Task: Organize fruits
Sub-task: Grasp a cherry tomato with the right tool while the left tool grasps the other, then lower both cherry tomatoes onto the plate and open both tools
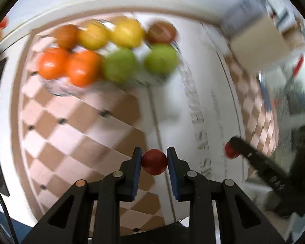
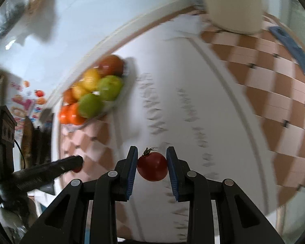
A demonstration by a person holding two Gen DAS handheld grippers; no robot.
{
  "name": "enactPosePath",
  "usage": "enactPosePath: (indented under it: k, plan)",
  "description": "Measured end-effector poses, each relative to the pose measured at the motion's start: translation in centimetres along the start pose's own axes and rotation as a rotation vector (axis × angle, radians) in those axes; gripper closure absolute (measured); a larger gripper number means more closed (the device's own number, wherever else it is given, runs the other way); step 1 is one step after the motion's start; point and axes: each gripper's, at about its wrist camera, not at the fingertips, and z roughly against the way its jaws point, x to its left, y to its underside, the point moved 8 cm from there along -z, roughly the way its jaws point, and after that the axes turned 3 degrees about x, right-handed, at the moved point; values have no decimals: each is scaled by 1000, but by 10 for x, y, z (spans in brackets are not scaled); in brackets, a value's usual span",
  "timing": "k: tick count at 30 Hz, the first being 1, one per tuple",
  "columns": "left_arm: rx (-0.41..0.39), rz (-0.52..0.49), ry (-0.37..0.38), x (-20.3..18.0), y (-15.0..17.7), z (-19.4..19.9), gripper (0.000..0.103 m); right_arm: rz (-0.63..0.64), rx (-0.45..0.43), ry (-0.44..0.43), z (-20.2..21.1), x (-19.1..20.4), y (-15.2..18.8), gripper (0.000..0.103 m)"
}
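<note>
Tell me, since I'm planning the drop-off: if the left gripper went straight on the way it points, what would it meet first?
Probably the bare white tablecloth. The left gripper, shut on a small red tomato, points along that strip; the glass fruit bowl sits farther off and to the left. Blur leaves depth uncertain.

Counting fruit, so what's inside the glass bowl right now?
The glass bowl holds two oranges, two green apples, two yellow fruits and two reddish-brown ones. Anything beneath them is covered.

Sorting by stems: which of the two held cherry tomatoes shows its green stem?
The cherry tomato in the right gripper; a green calyx sits on top. The left gripper holds a tomato showing none.
</note>
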Motion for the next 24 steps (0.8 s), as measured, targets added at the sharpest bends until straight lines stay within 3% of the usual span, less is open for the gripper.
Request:
enactPosePath:
  k: [5,9,13,17,24]
  plan:
    - [-81,148,18,55,-33,32,80,20,32,-139,-40,61,-22,71]
    - [-102,261,34,98,-55,35,80,32,21,-175,-69,91,-44,71]
    - [-100,357,47,131,-73,21,80,173,-23,-64,-96,112,-63,71]
    - [-86,391,39,148,-85,3,80,283,-28,14,-115,126,-67,71]
    - [-56,388,34,153,-89,-19,80,358,-45,50,-124,130,-68,71]
